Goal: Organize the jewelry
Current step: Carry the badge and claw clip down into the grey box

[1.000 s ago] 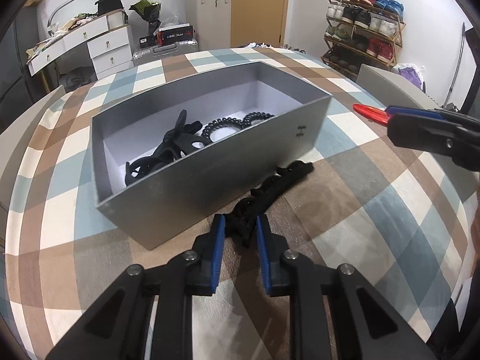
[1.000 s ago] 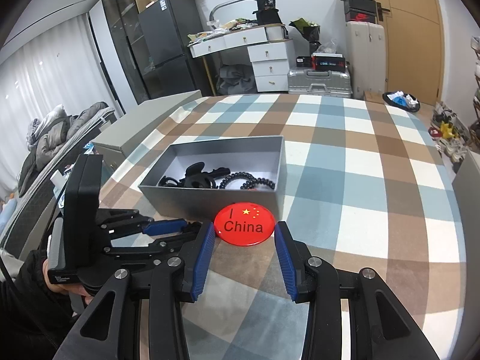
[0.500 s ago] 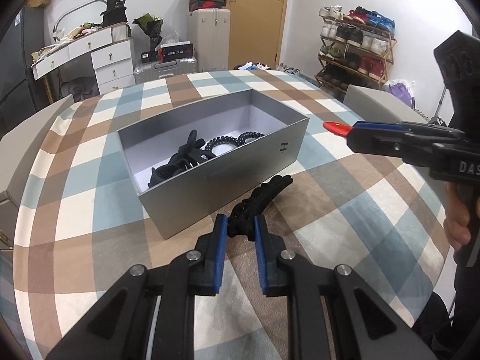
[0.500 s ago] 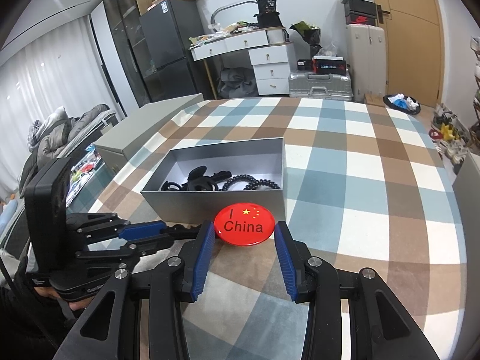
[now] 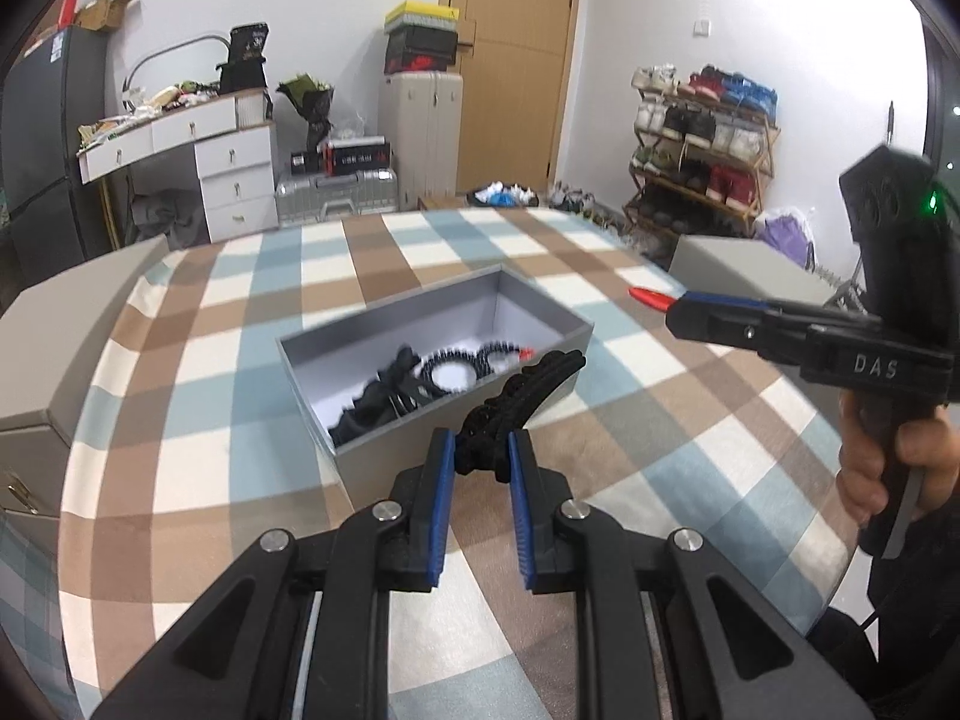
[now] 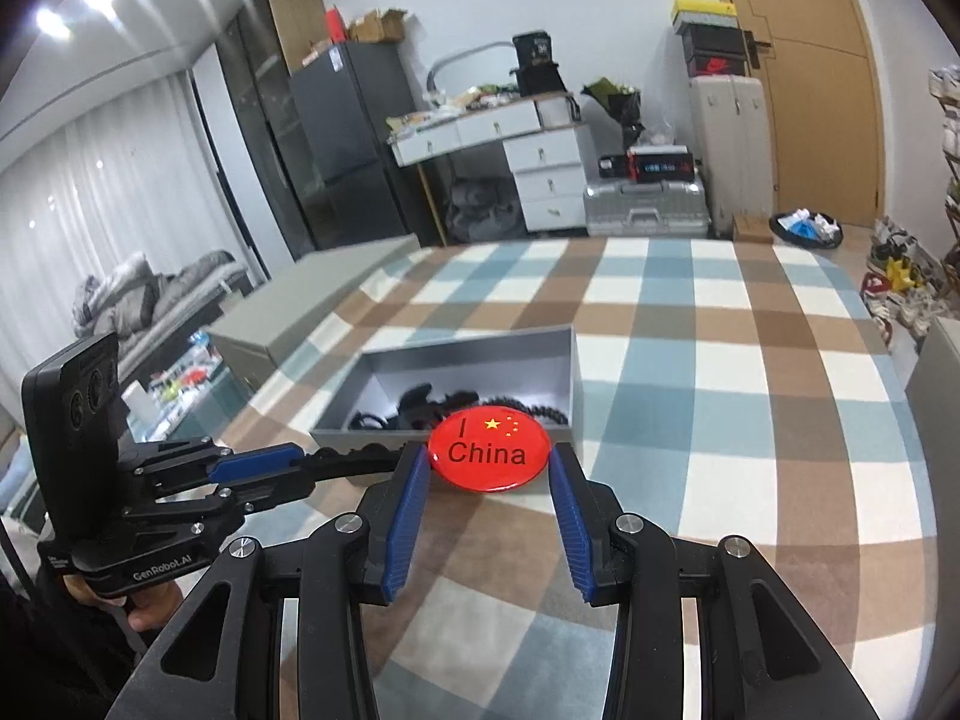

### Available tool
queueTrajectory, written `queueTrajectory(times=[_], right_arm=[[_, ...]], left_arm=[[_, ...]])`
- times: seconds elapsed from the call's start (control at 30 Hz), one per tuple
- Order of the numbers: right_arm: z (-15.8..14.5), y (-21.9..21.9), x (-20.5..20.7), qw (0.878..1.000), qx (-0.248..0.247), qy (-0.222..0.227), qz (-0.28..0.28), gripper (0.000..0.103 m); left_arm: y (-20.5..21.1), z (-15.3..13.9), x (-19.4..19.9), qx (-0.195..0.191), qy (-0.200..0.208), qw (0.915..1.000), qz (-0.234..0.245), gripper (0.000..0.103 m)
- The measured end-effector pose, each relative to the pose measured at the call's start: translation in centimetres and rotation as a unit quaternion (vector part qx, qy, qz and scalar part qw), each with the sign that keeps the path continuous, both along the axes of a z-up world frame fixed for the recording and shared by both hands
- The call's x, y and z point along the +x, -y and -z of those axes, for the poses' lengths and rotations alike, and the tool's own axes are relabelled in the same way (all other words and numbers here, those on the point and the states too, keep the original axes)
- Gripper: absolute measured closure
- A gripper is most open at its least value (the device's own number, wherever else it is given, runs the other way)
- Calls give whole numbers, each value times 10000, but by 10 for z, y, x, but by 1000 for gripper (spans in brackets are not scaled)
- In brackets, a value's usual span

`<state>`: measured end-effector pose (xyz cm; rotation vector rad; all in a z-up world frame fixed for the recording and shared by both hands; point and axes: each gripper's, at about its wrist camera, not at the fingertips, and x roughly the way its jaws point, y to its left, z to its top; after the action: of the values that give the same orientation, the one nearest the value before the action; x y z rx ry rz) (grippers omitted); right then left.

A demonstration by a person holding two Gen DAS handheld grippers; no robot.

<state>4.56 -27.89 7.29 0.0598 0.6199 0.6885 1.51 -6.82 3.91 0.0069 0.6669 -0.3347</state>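
Observation:
My left gripper [image 5: 480, 445] is shut on a long black toothed hair clip [image 5: 528, 387], held off the checked cloth just in front of the grey box [image 5: 420, 312]. The clip's free end reaches over the box's near wall. Inside the box lie black hair claws [image 5: 390, 390] and black beaded rings [image 5: 474, 360]. My right gripper [image 6: 489, 463] is shut on a round red "I China" badge [image 6: 489, 447], held in the air near the box [image 6: 468, 366]. In the right wrist view the left gripper [image 6: 294, 474] and the clip [image 6: 354, 456] show at the left.
A checked cloth [image 5: 690, 450] covers the round table. Grey lids or boxes stand at its left edge [image 5: 72, 330] and right edge [image 5: 738, 264]. A person's hand [image 5: 888, 462] holds the right gripper's handle. Drawers, suitcases and a shoe rack stand beyond the table.
My left gripper has closed fully on the black clip and lifted it off the cloth, rising and drawing back from the box. The right gripper with the badge has barely moved.

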Motion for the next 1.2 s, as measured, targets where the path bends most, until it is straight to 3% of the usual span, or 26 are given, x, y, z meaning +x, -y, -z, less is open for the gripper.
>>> queueTrajectory(times=[0.3,0.57,1.2], right_arm=[[-6,8,2,9993,323,90,151,63],[2,5,14,9990,379,-79,231,63],[32,-60,69,9976,-222,-649,24,63]], left_arm=[[-24,-3,15,-306,246,9982,-456,91],[-29,9,42,-354,94,9971,-662,91],[-33,23,55,-39,-206,9977,-651,91]])
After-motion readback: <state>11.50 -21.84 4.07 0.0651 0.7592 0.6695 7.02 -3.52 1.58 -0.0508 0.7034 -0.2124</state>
